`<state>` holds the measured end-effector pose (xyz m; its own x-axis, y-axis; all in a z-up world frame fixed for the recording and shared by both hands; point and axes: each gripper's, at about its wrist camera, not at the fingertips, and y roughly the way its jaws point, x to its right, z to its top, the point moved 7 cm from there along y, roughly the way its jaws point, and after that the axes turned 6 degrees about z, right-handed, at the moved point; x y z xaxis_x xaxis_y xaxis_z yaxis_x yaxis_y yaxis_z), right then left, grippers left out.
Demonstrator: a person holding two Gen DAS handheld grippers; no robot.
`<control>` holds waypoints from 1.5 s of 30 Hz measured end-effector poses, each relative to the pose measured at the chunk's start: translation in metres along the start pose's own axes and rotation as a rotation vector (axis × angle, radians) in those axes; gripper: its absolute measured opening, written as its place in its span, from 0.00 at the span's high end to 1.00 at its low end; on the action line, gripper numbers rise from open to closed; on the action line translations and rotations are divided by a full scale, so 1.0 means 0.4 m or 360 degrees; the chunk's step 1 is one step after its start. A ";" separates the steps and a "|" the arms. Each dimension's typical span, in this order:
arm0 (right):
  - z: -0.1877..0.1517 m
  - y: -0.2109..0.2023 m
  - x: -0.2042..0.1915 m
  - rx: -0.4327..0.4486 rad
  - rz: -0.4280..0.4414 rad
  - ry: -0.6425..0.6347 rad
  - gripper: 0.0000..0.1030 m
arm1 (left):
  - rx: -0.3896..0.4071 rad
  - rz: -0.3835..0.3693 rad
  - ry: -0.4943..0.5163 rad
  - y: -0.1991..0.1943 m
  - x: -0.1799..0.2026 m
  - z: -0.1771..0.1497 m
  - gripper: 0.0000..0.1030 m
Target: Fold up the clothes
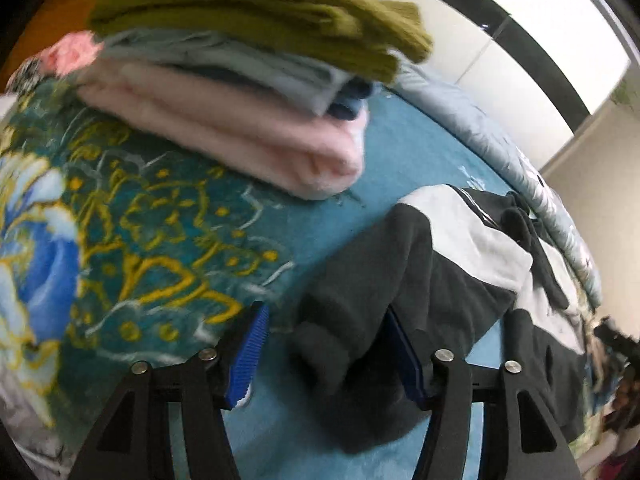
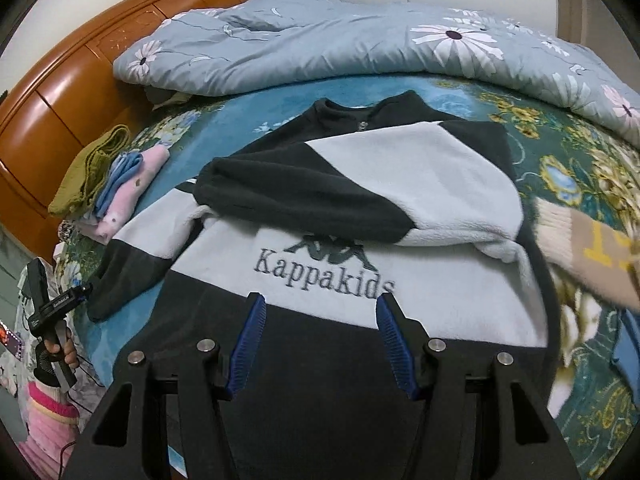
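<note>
A black and white fleece sweatshirt (image 2: 360, 208) with "Kappakids" lettering lies face up on the bed. One sleeve is folded across its chest. The other sleeve (image 2: 120, 276) lies out to the left. My right gripper (image 2: 320, 320) is open, hovering over the sweatshirt's black lower part. My left gripper (image 1: 324, 332) is open with the dark cuff of the left sleeve (image 1: 348, 340) between its blue pads, not clamped. The left gripper also shows in the right wrist view (image 2: 52, 312), at the bed's left edge.
A stack of folded clothes (image 1: 240, 92), olive, blue and pink, sits on the teal floral bedspread (image 1: 160, 220); it also shows in the right wrist view (image 2: 104, 176). A blue daisy-print duvet (image 2: 320, 44) is bunched at the back. A wooden headboard (image 2: 72, 92) stands left. A beige knit item (image 2: 592, 256) lies right.
</note>
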<state>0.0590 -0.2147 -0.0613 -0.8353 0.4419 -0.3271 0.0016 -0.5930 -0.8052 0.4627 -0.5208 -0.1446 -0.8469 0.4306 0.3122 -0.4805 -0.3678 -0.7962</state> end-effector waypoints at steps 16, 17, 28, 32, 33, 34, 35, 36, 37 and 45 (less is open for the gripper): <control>0.010 -0.013 0.076 0.0045 -0.0012 0.0123 0.43 | 0.0322 -0.0235 0.0029 -0.300 0.201 0.371 0.77; 0.011 -0.010 0.077 0.0046 -0.0008 0.0126 0.43 | 0.0307 -0.0267 0.0058 -0.300 0.248 0.386 0.77; 0.006 -0.023 0.137 0.0081 -0.0004 0.0161 0.43 | 0.0100 -0.0573 0.0451 -0.177 0.869 0.348 0.77; -0.007 -0.053 0.205 0.0108 -0.0041 0.0218 0.43 | -0.0020 -0.0678 0.0607 -0.092 1.050 0.228 0.77; -0.011 -0.059 0.221 0.0114 -0.0049 0.0234 0.43 | -0.0051 -0.0704 0.0646 -0.071 1.095 0.198 0.77; -0.019 -0.063 0.240 0.0116 -0.0056 0.0259 0.43 | -0.0083 -0.0716 0.0674 -0.051 1.126 0.168 0.77; -0.026 -0.066 0.259 0.0118 -0.0063 0.0283 0.43 | -0.0119 -0.0710 0.0686 -0.031 1.138 0.139 0.77; -0.035 -0.068 0.274 0.0115 -0.0066 0.0303 0.43 | -0.0157 -0.0701 0.0699 -0.007 1.153 0.111 0.77; -0.042 -0.067 0.284 0.0111 -0.0068 0.0320 0.43 | -0.0195 -0.0685 0.0712 0.023 1.166 0.085 0.77; -0.079 -0.054 0.330 0.0076 -0.0064 0.0393 0.43 | -0.0407 -0.0603 0.0761 0.176 1.193 -0.064 0.70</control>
<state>-0.0339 -0.1221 -0.1026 -0.6745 0.6134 -0.4108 -0.0600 -0.6001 -0.7976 0.0309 -0.3200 -0.0650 -0.4070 0.8320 0.3770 -0.6060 0.0629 -0.7930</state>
